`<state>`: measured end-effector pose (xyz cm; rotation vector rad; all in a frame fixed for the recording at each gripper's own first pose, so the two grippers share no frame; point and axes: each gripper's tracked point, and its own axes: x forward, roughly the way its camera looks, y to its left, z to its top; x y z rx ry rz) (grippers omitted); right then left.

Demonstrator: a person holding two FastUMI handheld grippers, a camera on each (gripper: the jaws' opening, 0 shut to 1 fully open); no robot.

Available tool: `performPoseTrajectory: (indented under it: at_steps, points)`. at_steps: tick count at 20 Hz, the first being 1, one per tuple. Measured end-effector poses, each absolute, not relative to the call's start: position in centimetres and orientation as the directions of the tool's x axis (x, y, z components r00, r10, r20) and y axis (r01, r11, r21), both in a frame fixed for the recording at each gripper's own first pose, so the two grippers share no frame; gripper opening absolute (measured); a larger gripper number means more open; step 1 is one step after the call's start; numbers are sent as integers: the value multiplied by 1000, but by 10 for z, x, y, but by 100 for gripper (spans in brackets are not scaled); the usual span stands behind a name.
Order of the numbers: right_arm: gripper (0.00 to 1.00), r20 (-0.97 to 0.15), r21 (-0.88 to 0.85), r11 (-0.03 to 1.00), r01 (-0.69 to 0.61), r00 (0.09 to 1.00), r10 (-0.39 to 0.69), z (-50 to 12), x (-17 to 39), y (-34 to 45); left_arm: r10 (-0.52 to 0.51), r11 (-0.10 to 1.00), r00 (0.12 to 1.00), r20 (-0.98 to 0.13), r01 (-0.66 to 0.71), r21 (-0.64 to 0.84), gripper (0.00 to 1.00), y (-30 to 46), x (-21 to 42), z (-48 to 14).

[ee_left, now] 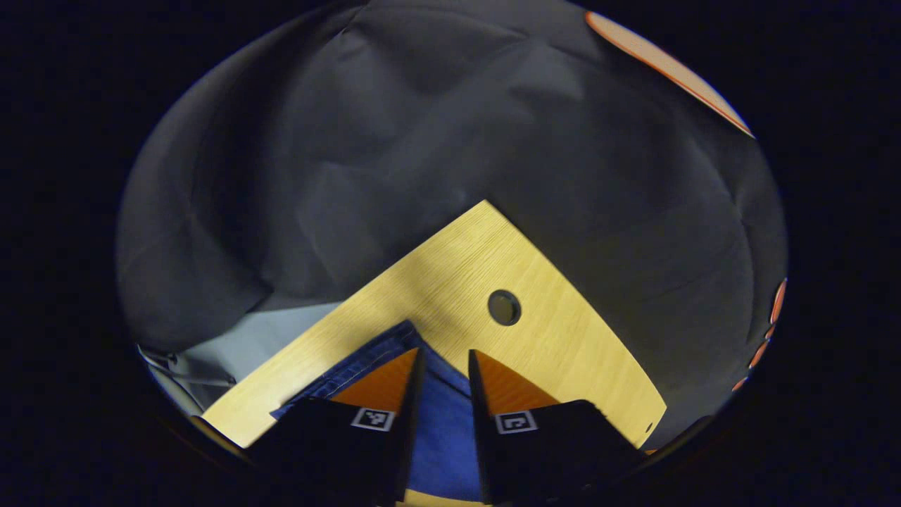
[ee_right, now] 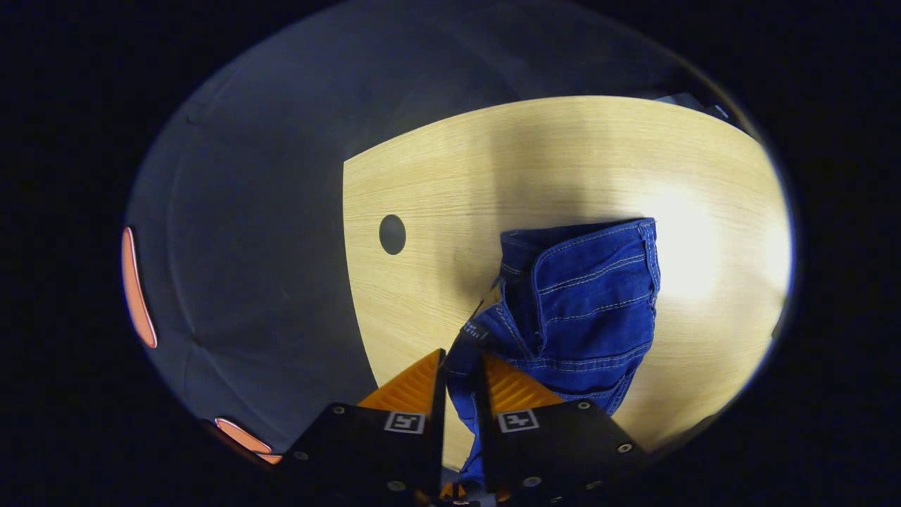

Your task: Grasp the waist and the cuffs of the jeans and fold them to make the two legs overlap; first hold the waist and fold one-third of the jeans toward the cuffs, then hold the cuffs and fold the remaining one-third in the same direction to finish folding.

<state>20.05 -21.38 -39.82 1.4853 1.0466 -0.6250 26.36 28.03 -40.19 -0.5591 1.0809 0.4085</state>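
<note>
Clearly our left tongs pinch blue jeans cloth; our right tongs clamp another fold — bunched jeans on the tabletop, label unreadable.

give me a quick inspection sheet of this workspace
surface: light wooden table with a round hole.
job's things: blue jeans, bunched on the table, part lifted.
clutter: nothing seen.
grippers: left claw has denim between its fingers; right claw is shut on a lifted fold of the jeans.
cables: thin cables below the table's edge, left gripper view.
surroundings: black cloth booth wall; pale floor.
</note>
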Motion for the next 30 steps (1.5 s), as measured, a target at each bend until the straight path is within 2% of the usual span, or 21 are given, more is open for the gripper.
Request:
performPoseTrajectory:
  at_steps: [1, 2, 3, 5, 6, 7, 11, 12, 21, 22, 23, 25, 28, 29, 30]
  points:
    - [41, -850, 498, 75, 864, 470, 237, -395, 201, -223, 40, 801, 425, -904, -555, -225, 45, 278, 265, -395]
    - [38, -852, 504, 88, 859, 477, 214, -394, 196, -230, 24, 806, 430, -902, -543, -237, 58, 271, 267, -393]
    - [63, -857, 499, 104, 861, 472, 204, -392, 191, -235, 17, 810, 438, -899, -534, -245, 60, 266, 266, -388]
    - [73, -882, 463, 159, 872, 435, 183, -394, 173, -245, 0, 827, 449, -893, -502, -253, 81, 254, 253, -372]
    - [88, -896, 439, 188, 879, 411, 168, -399, 164, -250, 2, 844, 445, -895, -480, -237, 91, 253, 251, -369]
    - [95, -909, 412, 222, 884, 384, 162, -402, 153, -252, 7, 864, 439, -898, -455, -216, 92, 250, 245, -364]
    - [97, -949, 313, 351, 883, 276, 152, -420, 112, -259, 13, 943, 425, -905, -307, -130, 94, 230, 217, -336]
    - [98, -954, 296, 367, 882, 256, 155, -424, 105, -260, 27, 957, 432, -901, -271, -101, 97, 228, 213, -330]
    - [98, -969, 235, 419, 877, 181, 166, -467, 93, -278, -15, 983, 518, -855, -147, -106, 97, 157, 168, -243]
    - [98, -968, 238, 416, 878, 181, 172, -472, 96, -275, -17, 984, 529, -848, -143, -109, 100, 153, 162, -237]
    - [98, -969, 233, 419, 878, 173, 177, -478, 99, -273, -15, 984, 540, -841, -140, -107, 97, 147, 157, -230]
    - [98, -975, 212, 433, 876, 160, 154, -479, 103, -274, -4, 984, 554, -832, -145, -101, 97, 139, 143, -219]
    - [93, -986, 165, 504, 848, 136, 94, -481, 105, -274, 2, 980, 567, -824, -166, -112, 96, 126, 125, -212]
    - [80, -985, 174, 548, 818, 146, 94, -482, 107, -272, 6, 980, 568, -823, -167, -107, 97, 123, 119, -211]
    - [65, -973, 230, 550, 803, 199, 117, -483, 114, -265, 16, 981, 570, -821, -166, -97, 97, 122, 115, -211]
